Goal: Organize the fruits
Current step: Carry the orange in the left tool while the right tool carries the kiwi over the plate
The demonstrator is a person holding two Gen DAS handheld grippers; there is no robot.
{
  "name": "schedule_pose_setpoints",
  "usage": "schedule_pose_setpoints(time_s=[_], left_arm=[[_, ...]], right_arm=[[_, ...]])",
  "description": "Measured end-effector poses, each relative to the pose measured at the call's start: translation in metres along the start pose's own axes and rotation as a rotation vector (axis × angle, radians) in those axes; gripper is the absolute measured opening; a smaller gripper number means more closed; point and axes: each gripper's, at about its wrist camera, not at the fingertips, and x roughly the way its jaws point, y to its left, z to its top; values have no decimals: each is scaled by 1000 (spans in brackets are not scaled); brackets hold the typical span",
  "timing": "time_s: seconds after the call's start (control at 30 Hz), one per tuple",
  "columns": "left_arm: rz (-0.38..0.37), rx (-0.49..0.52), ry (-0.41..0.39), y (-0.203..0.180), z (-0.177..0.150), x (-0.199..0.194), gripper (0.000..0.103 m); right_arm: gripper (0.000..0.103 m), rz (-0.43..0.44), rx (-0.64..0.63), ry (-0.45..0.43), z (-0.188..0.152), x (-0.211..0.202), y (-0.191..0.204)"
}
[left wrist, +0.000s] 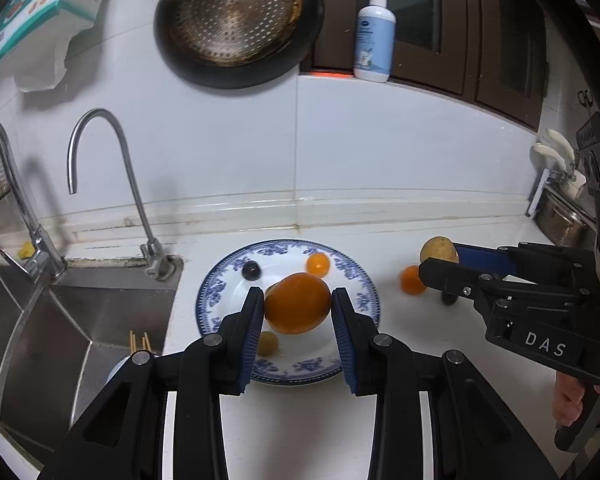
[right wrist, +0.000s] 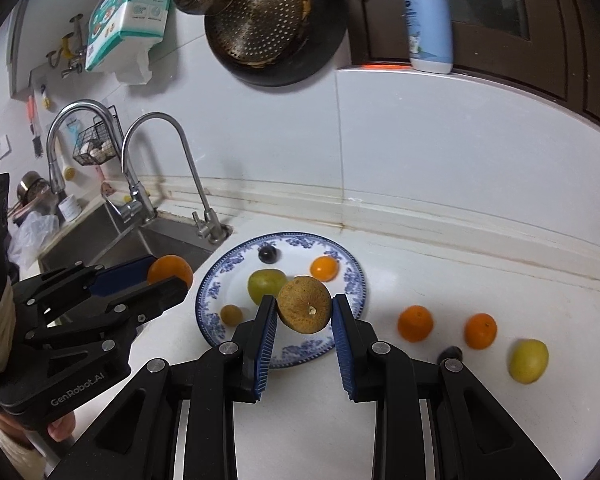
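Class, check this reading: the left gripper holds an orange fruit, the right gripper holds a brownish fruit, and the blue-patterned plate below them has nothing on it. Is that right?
One detail is wrong: the plate is not bare. The right wrist view shows a green fruit, a dark grape, a small orange fruit and a small yellowish fruit on it. The grips are as stated.

The white desk (right wrist: 440,280) runs along a tiled wall, with a steel sink (left wrist: 60,320) sunk into its left end and two taps (left wrist: 100,160) at the sink's far edge. A blue-patterned plate (right wrist: 220,292) lies on the desk just right of the sink. Further right, directly on the desk, lie two oranges (right wrist: 415,323), side by side but apart, a small dark fruit (right wrist: 451,353) nearer the camera, and a yellow-green fruit (right wrist: 528,361) at the far right, all apart from the plate.
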Motion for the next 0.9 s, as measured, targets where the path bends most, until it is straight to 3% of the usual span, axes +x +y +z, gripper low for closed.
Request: schedule_pose_setpoints(time_s=[0.5,0.9], left_arm=[[39,-3,74,37,-5,37,34],[8,9,174,57,-7,90,34]], right_arm=[[29,-6,-29,93,8,57,9],[29,-26,-26,208,6,114,2]])
